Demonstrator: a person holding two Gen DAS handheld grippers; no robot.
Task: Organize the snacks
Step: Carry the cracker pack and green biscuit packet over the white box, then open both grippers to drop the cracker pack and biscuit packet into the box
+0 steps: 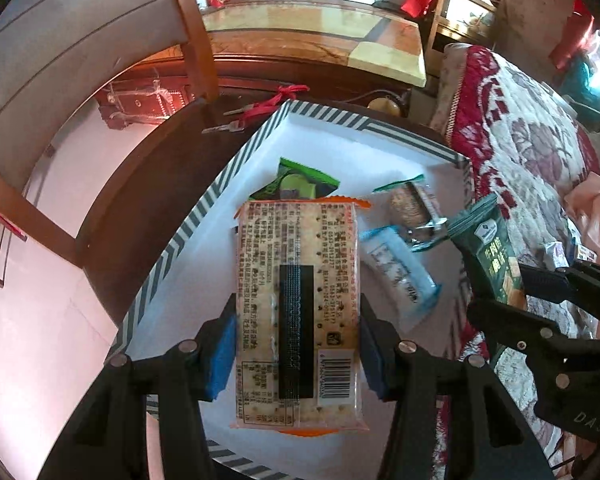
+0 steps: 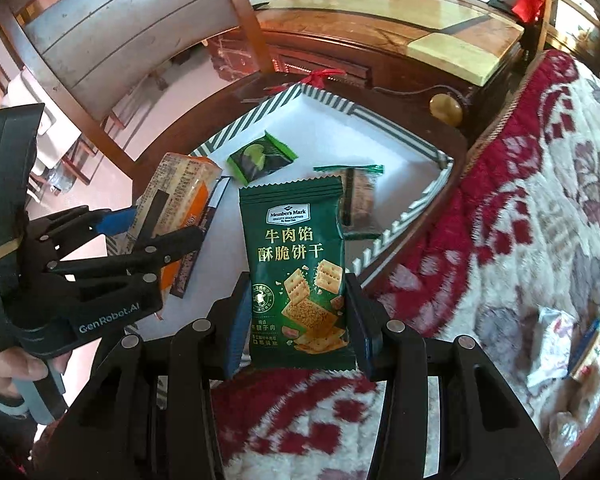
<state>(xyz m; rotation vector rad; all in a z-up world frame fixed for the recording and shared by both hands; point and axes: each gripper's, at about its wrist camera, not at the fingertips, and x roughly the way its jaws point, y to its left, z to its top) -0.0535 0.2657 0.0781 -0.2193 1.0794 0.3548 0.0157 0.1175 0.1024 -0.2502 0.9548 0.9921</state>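
Beside the red-and-cream floral blanket [image 2: 540, 184], on the dark tabletop [image 1: 180, 168], sits a white tray [image 1: 380, 148] with a striped rim. Above it the left gripper [image 1: 298, 344] has its jaws clamped on a long cracker pack [image 1: 296, 280], printed back up, and the right gripper [image 2: 296, 320] has its jaws clamped on a green biscuit bag [image 2: 296, 264] over the tray's near edge. On the tray lie 3 smaller snacks: a light-blue packet [image 1: 400, 268], a clear-wrapped bar [image 1: 412, 208] and a green packet [image 1: 300, 184].
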